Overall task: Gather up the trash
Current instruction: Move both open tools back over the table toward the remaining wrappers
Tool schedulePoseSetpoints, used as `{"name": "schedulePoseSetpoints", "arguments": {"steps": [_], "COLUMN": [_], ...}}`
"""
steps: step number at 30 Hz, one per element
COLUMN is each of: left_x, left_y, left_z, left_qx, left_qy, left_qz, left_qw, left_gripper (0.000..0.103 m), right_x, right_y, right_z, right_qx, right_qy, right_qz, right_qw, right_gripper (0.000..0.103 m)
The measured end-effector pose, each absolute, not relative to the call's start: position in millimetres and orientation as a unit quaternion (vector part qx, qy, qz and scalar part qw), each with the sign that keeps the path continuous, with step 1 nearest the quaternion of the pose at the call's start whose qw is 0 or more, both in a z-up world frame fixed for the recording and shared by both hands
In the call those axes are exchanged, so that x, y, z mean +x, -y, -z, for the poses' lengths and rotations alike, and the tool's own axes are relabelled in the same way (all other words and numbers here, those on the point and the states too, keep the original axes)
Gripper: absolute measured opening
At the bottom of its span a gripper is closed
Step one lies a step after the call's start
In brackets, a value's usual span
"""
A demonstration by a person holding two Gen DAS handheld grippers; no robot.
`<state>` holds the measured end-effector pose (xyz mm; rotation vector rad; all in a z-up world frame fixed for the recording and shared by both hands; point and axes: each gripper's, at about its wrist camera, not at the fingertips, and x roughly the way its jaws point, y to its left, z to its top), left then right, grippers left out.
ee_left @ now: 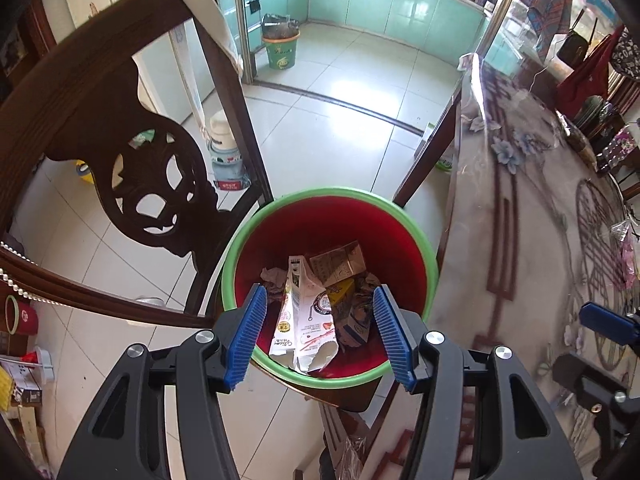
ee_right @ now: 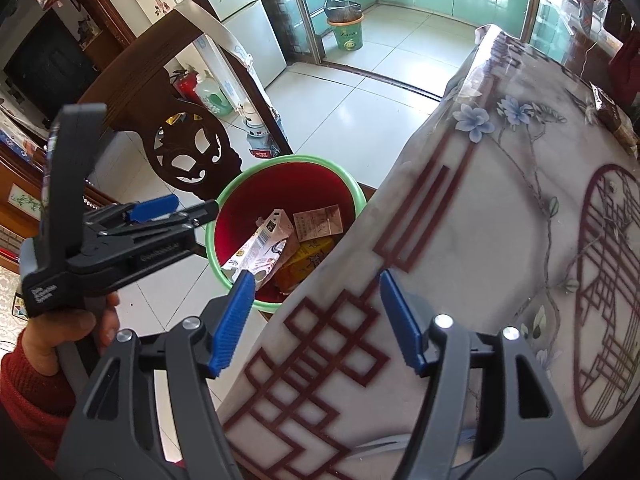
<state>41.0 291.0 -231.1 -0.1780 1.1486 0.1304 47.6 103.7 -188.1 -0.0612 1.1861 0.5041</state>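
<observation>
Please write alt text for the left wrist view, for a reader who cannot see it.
The left tool, jaws open and empty, hangs over a red bin with a green rim that holds a white carton, a brown box and crumpled paper. A carved wooden chair stands left, a table right.

Red bin [ee_left: 332, 220] on tiled floor [ee_left: 340, 92]

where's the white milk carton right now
The white milk carton lies inside the red bin on the floor, between the wooden chair and the table, leaning on other cartons, directly below the left gripper.
</observation>
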Motion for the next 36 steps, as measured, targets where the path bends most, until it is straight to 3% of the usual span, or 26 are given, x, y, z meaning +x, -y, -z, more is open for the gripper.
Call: {"name": "schedulePoseSetpoints", "arguments": {"steps": [15,36], "left_x": [30,32], "left_y": [-217,36], "left_z": [197,181], "left_qx": [-0.060,0.014], "left_qy": [-0.521,-0.527], "left_qz": [-0.002,0.103], "left_qw": [0.852,0.844], "left_gripper": [0.053,0.057], "right_x": [21,15], "right_y": [-39,226], "right_z": [169,168], "right_qx": [0.001,0.077], "right_qy": [-0.535,-0.513], "right_qz": [-0.185,-0.052], "right_qw": [0.824,0.853], "right_gripper": [0.066,0.068]}}
